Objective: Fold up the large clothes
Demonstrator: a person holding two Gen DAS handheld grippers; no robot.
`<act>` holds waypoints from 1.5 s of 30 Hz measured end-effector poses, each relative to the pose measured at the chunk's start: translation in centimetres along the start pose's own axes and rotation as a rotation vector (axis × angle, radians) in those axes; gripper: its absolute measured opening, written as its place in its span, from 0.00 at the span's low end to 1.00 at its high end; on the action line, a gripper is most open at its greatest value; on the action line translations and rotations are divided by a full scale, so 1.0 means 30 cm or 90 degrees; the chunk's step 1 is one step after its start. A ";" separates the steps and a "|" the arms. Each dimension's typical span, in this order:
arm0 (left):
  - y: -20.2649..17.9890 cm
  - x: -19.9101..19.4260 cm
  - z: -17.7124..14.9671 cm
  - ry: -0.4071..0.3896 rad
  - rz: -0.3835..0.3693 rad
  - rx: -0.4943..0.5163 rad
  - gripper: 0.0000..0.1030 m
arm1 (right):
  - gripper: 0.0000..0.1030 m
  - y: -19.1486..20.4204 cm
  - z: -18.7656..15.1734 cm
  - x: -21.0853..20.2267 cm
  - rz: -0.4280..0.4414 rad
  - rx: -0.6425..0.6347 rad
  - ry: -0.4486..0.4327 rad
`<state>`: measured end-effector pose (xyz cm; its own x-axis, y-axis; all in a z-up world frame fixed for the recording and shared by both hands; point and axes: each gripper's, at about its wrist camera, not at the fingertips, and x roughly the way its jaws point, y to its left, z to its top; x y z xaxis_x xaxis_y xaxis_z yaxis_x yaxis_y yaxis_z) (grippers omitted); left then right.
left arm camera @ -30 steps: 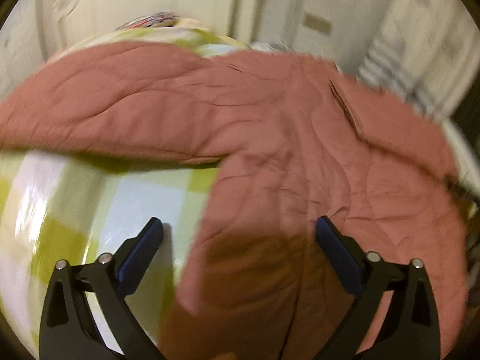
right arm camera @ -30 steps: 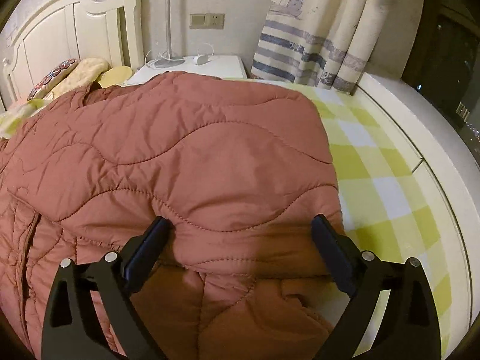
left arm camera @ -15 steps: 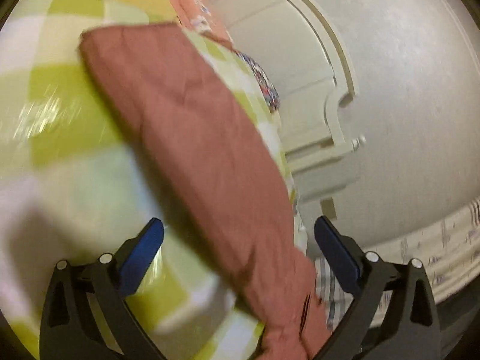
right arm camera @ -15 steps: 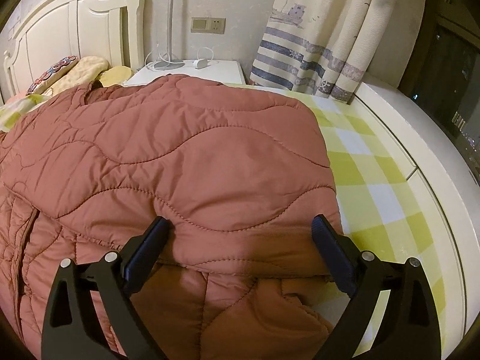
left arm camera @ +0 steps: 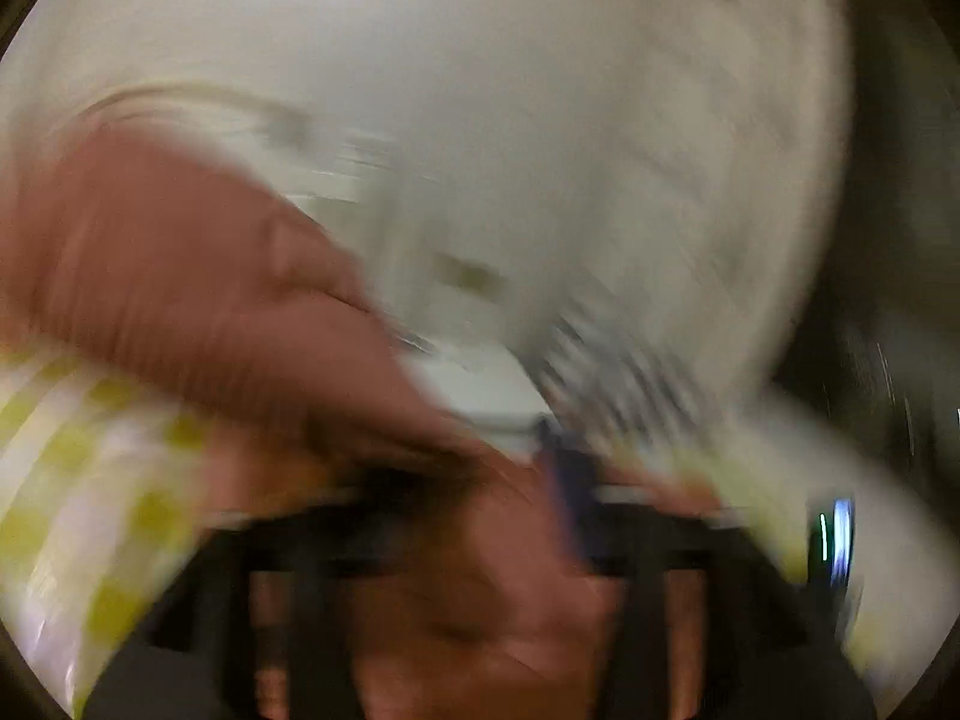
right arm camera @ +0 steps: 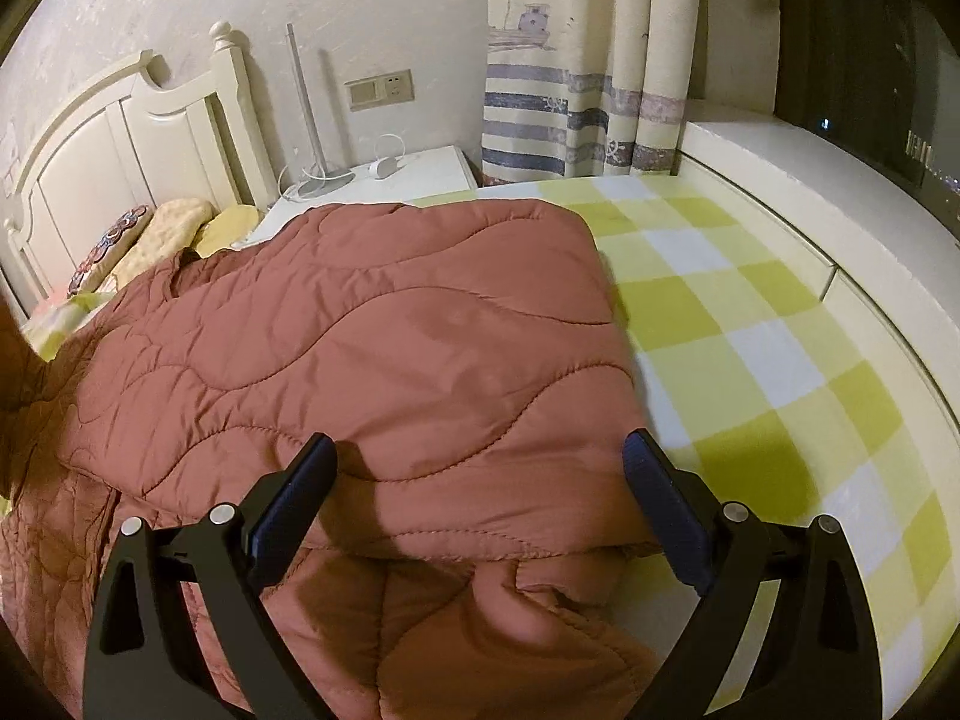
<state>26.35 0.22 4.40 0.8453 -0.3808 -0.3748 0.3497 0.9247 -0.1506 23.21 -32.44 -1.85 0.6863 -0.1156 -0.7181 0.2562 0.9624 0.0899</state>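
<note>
A large rust-red quilted coat lies on the bed with a folded flap on top. My right gripper is open, its fingers either side of the flap's near edge, holding nothing. The left wrist view is heavily blurred. There the red coat fabric runs from the left down between the fingers of my left gripper. Its jaws look closed on that fabric, with a blue pad near the centre.
The bed has a yellow-green checked sheet. A white headboard and pillows are at the far left. A white nightstand, striped curtains and a white window ledge lie beyond and to the right.
My left gripper has swung fast and has gone from open to closed on coat fabric. My right gripper has risen and tilted slightly; the coat under it is unchanged.
</note>
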 end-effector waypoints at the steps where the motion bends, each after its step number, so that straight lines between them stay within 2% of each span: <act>1: -0.134 0.052 -0.058 0.025 -0.034 0.076 0.81 | 0.89 0.000 0.000 0.001 -0.002 0.000 0.001; 3: -0.279 0.106 -0.155 0.063 -0.067 0.176 0.81 | 0.89 -0.003 0.001 0.001 -0.004 0.004 0.002; 5: -0.375 0.139 -0.269 0.101 -0.088 0.241 0.81 | 0.89 -0.011 0.000 0.000 0.000 0.010 0.001; 7: -0.394 0.152 -0.343 0.129 -0.083 0.257 0.81 | 0.89 -0.019 0.000 0.003 0.008 0.018 0.003; 9: -0.351 0.156 -0.388 0.160 -0.071 0.249 0.81 | 0.89 -0.024 -0.002 0.005 0.012 0.021 0.005; 12: -0.211 0.101 -0.406 0.164 -0.030 0.202 0.82 | 0.89 -0.025 -0.002 0.004 0.014 0.022 0.005; 14: -0.054 0.038 -0.367 0.144 0.001 0.143 0.86 | 0.89 -0.024 -0.002 0.004 0.013 0.022 0.005; 17: 0.102 -0.061 -0.311 0.110 0.052 0.044 0.89 | 0.89 -0.025 -0.002 0.004 0.012 0.020 0.005; 20: 0.263 -0.117 -0.343 0.101 0.100 -0.046 0.90 | 0.89 -0.027 0.002 0.002 0.011 0.019 0.004; 22: 0.363 -0.115 -0.381 0.136 0.108 -0.126 0.90 | 0.89 -0.027 0.001 0.002 0.010 0.018 0.004; 24: 0.433 -0.117 -0.366 0.132 0.102 -0.185 0.90 | 0.89 -0.023 0.003 -0.002 0.006 0.016 0.001; 27: 0.485 -0.114 -0.373 0.138 0.090 -0.227 0.90 | 0.89 -0.019 0.003 -0.001 -0.002 0.011 0.002; 31: 0.483 -0.095 -0.375 0.153 0.100 -0.222 0.94 | 0.89 -0.016 0.008 -0.001 -0.015 0.006 0.003; 34: 0.468 -0.094 -0.385 0.159 0.113 -0.210 0.97 | 0.89 0.030 -0.005 -0.079 -0.065 -0.012 -0.046; 37: 0.449 -0.072 -0.392 0.185 0.146 -0.192 0.97 | 0.89 0.139 -0.020 -0.182 -0.034 -0.066 -0.107; 39: 0.423 -0.054 -0.393 0.204 0.180 -0.161 0.97 | 0.90 0.235 -0.028 -0.227 -0.003 -0.122 -0.127; 42: 0.377 -0.041 -0.389 0.216 0.224 -0.105 0.97 | 0.90 0.383 -0.039 -0.217 0.032 -0.218 -0.108; 45: 0.356 -0.038 -0.389 0.222 0.253 -0.076 0.97 | 0.90 0.467 -0.066 -0.091 0.003 -0.267 -0.033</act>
<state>24.40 10.56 -7.46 0.7122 0.0042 -0.7019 -0.0355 0.9989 -0.0300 23.58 -18.16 0.01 0.7224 -0.1134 -0.6822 -0.0388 0.9783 -0.2037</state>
